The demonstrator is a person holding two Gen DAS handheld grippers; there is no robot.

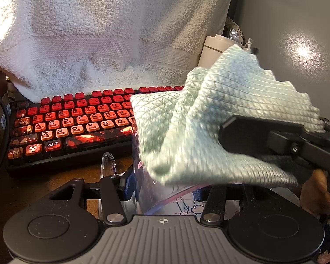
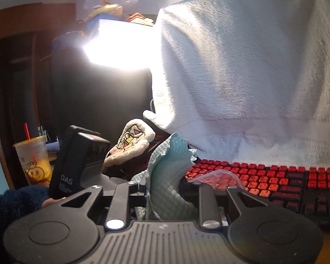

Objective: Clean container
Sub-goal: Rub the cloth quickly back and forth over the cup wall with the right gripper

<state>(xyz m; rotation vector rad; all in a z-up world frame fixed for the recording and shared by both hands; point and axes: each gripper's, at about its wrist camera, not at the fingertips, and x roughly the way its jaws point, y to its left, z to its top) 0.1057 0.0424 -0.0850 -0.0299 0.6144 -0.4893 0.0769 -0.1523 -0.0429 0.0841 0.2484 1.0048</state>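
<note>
A clear plastic measuring container (image 1: 146, 187) with a pink rim and a side handle (image 1: 109, 165) sits between the blue pads of my left gripper (image 1: 165, 189), which is shut on it. A pale green waffle cloth (image 1: 220, 118) is draped over the container's mouth and hides most of it. My right gripper (image 2: 169, 189) is shut on that cloth (image 2: 169, 171), and its black finger (image 1: 228, 132) comes in from the right. In the right wrist view the container's pink rim (image 2: 215, 176) shows just right of the cloth, and the left gripper's black body (image 2: 77, 160) stands at the left.
A red-keyed keyboard (image 1: 72, 123) lies on the wooden desk behind the container. A large white towel (image 1: 99, 33) hangs over it. A white bottle (image 1: 215, 48) stands at the back right. A yellow drink cup (image 2: 33, 162) and a plush item (image 2: 132, 140) sit far left.
</note>
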